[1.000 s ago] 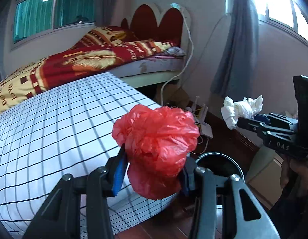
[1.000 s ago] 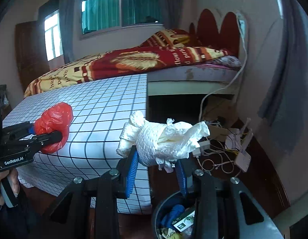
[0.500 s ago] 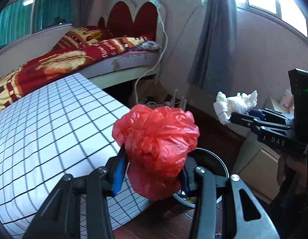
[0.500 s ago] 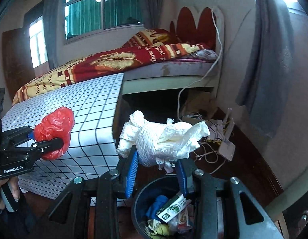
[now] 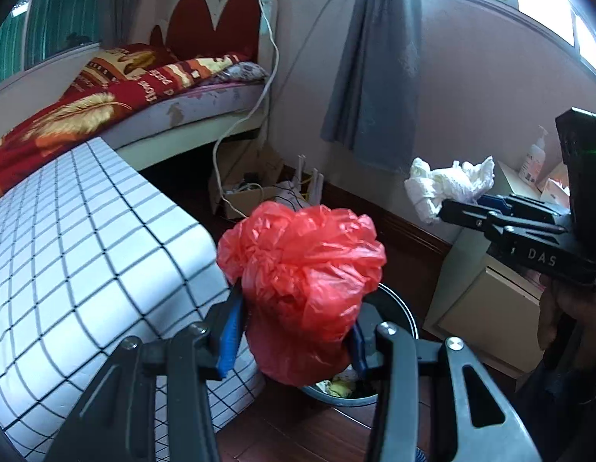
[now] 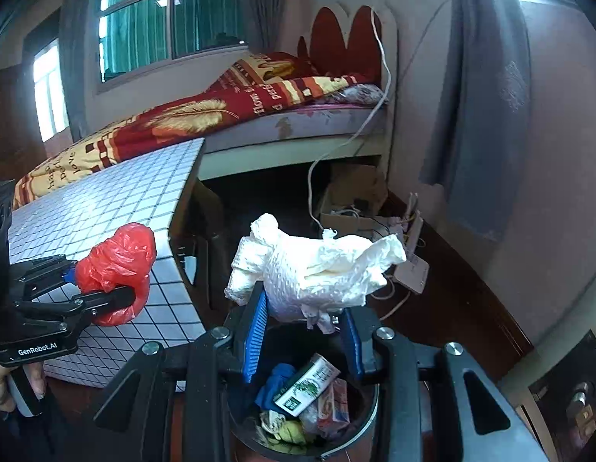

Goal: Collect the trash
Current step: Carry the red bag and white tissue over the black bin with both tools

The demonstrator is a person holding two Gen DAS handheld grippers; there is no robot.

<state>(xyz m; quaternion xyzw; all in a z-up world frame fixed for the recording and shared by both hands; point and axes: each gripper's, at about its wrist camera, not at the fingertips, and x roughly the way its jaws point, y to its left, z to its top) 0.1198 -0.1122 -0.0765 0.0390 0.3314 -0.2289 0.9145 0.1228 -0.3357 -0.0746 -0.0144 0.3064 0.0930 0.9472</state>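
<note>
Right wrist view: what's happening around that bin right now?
A person is carrying trash with a claw in each hand. The right claw is shut on a crumpled white paper wad, held directly above the open trash bin, which already contains wrappers and scraps. The left claw is shut on a scrunched red plastic bag, near the bin beside the checkered table. Nothing is released yet.

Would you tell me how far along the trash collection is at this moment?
Done: the bin already holds wrappers and scraps. In hand: the right gripper clamps white crumpled paper above it; the left gripper clamps a red plastic bag. Left: dropping both in.
</note>
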